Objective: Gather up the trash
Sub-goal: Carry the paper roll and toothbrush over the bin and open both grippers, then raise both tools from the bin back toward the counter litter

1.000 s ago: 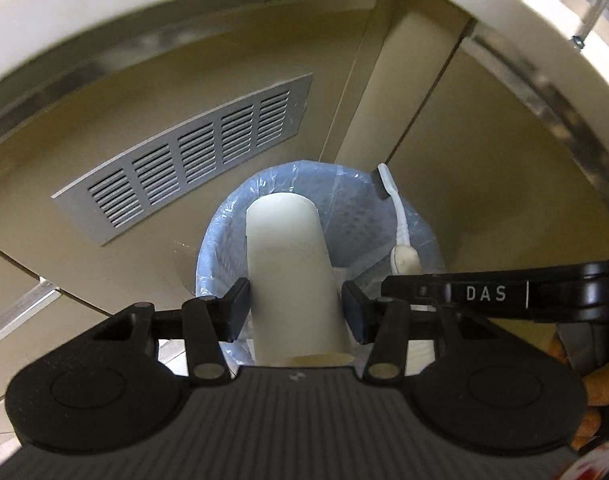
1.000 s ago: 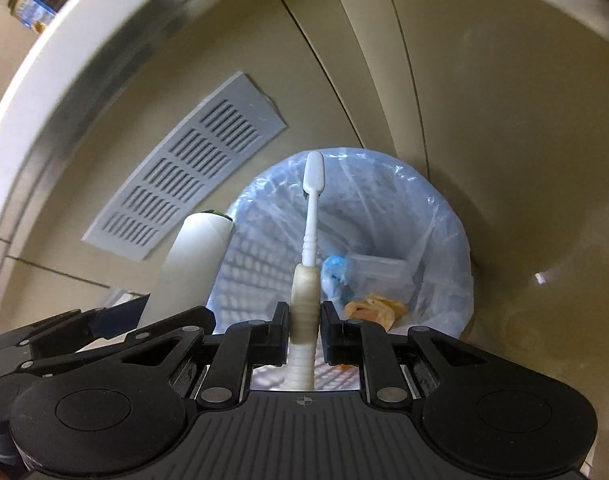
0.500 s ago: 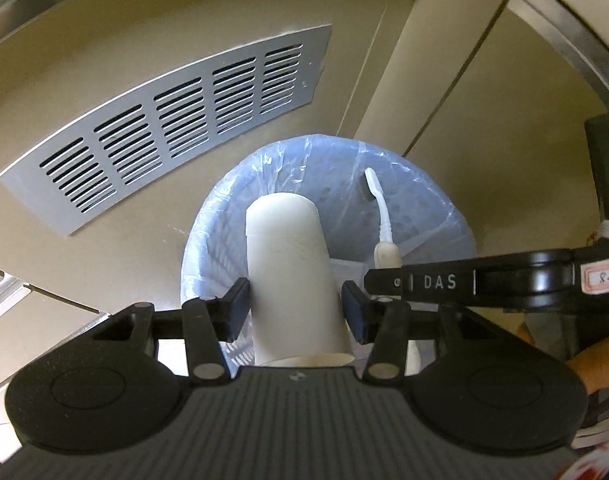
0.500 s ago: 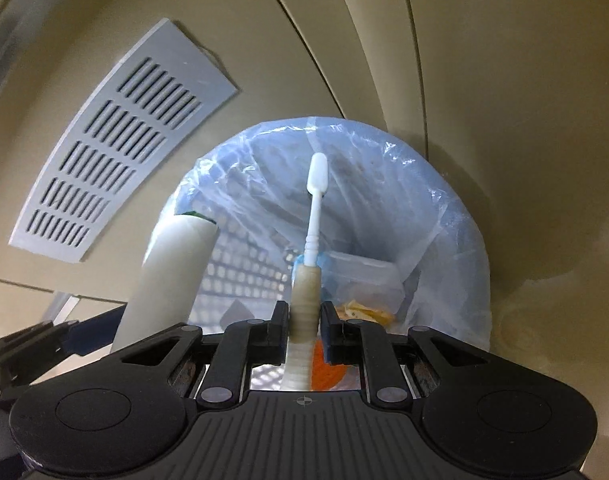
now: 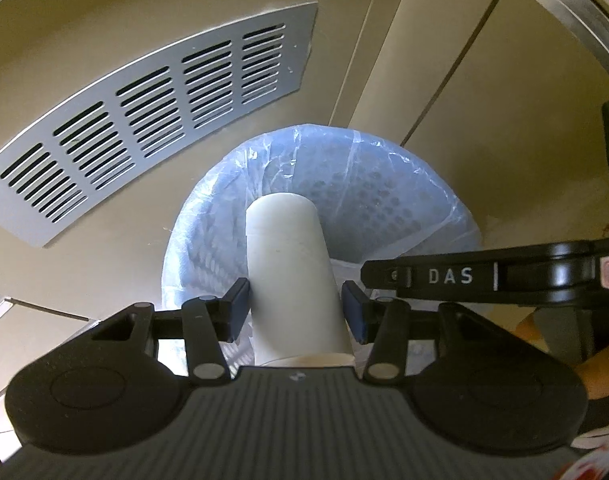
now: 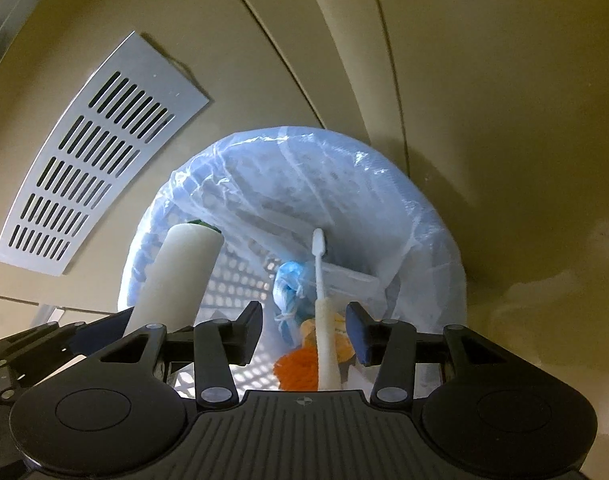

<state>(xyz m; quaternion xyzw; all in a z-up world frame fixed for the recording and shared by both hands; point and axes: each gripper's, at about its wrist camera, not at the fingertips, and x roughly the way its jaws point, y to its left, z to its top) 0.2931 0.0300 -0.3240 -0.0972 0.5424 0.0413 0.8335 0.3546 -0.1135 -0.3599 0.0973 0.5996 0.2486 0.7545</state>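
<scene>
My left gripper [image 5: 295, 307] is shut on a white paper cup [image 5: 290, 264], held upside down over a perforated trash bin with a blue plastic liner [image 5: 384, 184]. My right gripper [image 6: 304, 330] is open above the same bin [image 6: 416, 240]. A white toothbrush [image 6: 322, 308] lies between its spread fingers, touching neither pad, head pointing into the bin. The cup also shows in the right wrist view [image 6: 180, 276]. The right gripper's finger [image 5: 464, 278] crosses the left wrist view, marked DAS.
The bin holds a blue wrapper [image 6: 288, 284], orange scraps [image 6: 298, 370] and a clear plastic piece [image 6: 352, 280]. Beige cabinet panels surround the bin, with a grey vent grille [image 5: 144, 120] at the left, which also shows in the right wrist view [image 6: 92, 156].
Both grippers have moved closer over the bin. My right gripper has opened and let go of the toothbrush, which now sits lower between the fingers. The left still grips the cup.
</scene>
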